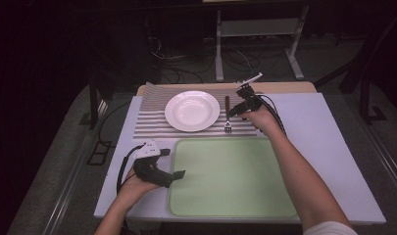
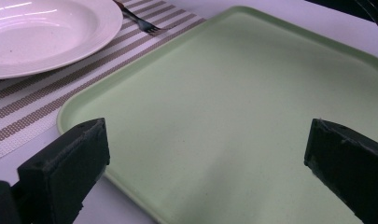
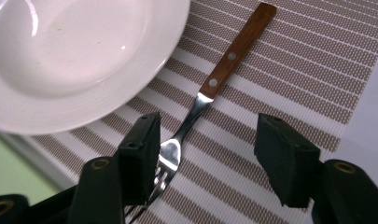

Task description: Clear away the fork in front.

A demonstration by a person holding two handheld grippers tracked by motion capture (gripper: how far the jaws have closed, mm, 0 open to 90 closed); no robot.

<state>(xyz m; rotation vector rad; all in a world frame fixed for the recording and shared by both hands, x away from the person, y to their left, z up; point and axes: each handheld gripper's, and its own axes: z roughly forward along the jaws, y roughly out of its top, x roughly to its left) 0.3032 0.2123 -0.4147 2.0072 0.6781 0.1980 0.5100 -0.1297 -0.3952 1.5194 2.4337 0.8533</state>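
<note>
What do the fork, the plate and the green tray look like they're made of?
Fork: shiny metal head and neck, probably steel, with a brown wood-look handle fixed by two pale rivets. Plate: glossy white, likely glazed ceramic, though melamine can't be excluded; it throws sharp highlights. Tray: pale green, matte, faintly speckled, with a moulded raised rim, probably plastic.

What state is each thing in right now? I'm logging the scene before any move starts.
Plate: empty, upright on the striped placemat.
Fork: flat on the placemat beside the plate, not held.
Green tray: empty, flat on the table.
Left gripper: open, over the tray's near edge.
Right gripper: open, jaws either side of the fork's head.
</note>
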